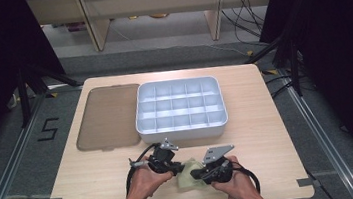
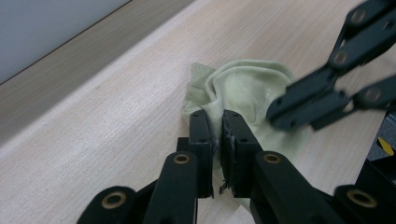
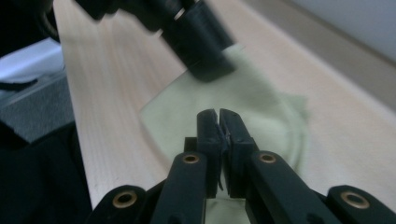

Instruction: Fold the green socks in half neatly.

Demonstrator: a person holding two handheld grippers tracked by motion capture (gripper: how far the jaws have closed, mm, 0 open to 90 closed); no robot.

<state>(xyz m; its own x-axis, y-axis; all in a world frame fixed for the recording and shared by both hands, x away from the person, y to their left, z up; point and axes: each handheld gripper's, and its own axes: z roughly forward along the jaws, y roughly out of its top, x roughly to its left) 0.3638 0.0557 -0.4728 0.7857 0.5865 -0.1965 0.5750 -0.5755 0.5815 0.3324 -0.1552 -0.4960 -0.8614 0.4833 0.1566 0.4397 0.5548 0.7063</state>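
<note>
High view, read from left to right. At the far left of the wooden table we see a flat, translucent brown lid lying just beside a white tray divided into many compartments. In front of the tray, near the table's close edge, we find a pale green cloth lying crumpled between the two hands. The left gripper meets the cloth from its left side; in the left gripper view we see its jaws clamped on a raised fold of the cloth, the fabric pinched between the pads. The right gripper meets the cloth from its right side; in the right gripper view its jaws stand pressed together over the cloth, and we see fabric running under and between them, so we read them as closed on it. The two grippers sit just beside each other.
</note>
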